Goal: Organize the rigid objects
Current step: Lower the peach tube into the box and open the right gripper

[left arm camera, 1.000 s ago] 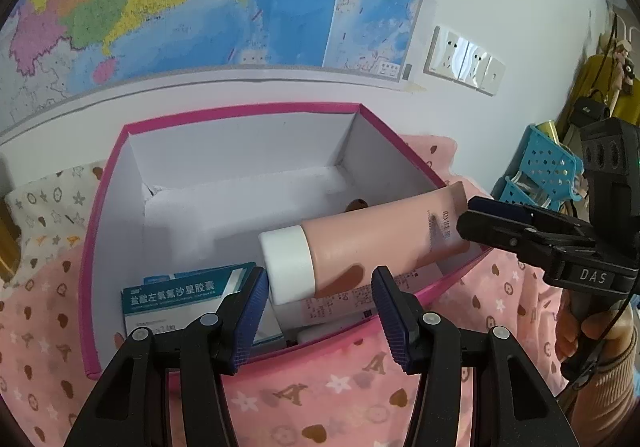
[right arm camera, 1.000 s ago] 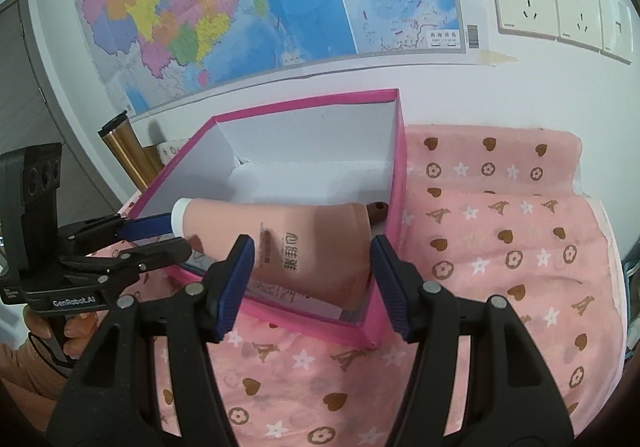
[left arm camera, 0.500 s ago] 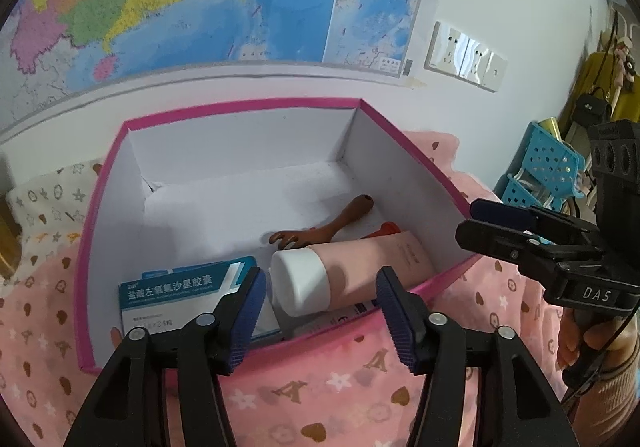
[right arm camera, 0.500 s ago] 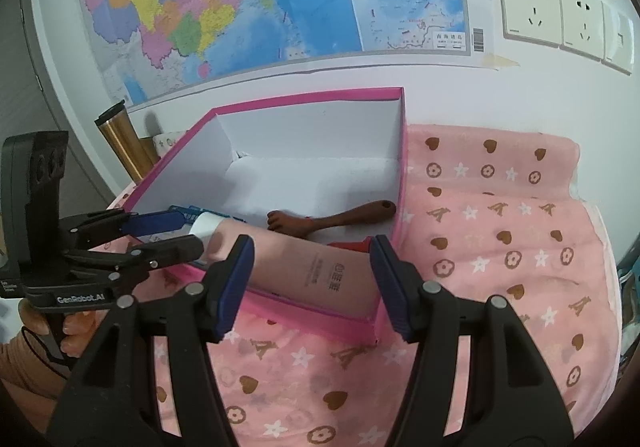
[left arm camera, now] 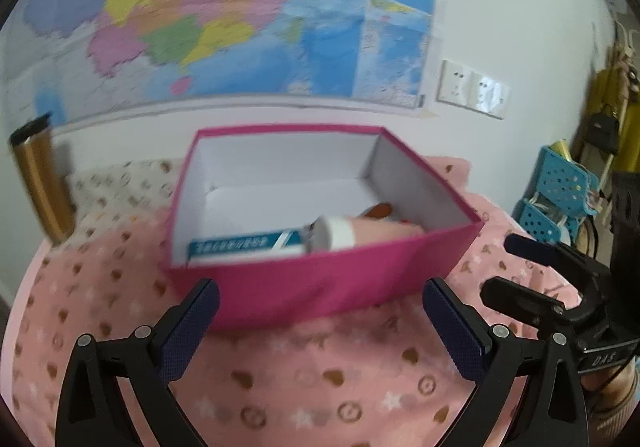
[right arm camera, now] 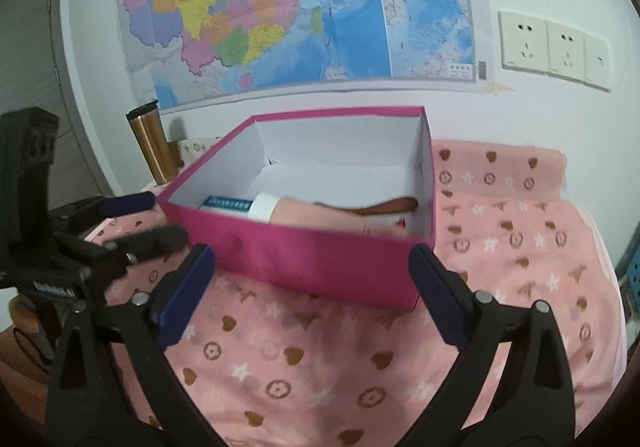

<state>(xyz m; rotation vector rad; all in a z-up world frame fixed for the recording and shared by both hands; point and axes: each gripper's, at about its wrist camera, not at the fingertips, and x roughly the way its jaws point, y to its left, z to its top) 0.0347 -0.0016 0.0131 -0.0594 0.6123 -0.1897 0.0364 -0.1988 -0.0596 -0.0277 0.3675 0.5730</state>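
Observation:
A pink open box (left arm camera: 320,279) (right arm camera: 320,259) stands on a pink patterned cloth. Inside lie a pink tube with a white cap (left arm camera: 360,233) (right arm camera: 312,213), a blue and white carton (left arm camera: 244,245) (right arm camera: 226,202) and a brown wooden utensil (right arm camera: 390,205). My left gripper (left arm camera: 320,323) is open and empty, in front of the box's near wall. My right gripper (right arm camera: 312,293) is open and empty, also in front of the box. Each gripper shows in the other's view, the right one (left arm camera: 532,271) and the left one (right arm camera: 136,223).
A gold tumbler (left arm camera: 38,183) (right arm camera: 154,143) stands left of the box by the wall. Blue perforated baskets (left arm camera: 560,195) sit at the right. A map and wall sockets (right arm camera: 552,47) are on the wall behind. The pink cloth (right arm camera: 520,215) covers the surface.
The pink tube dropped from my right gripper into the box and lies flat. Both grippers pulled back from the box and opened wider.

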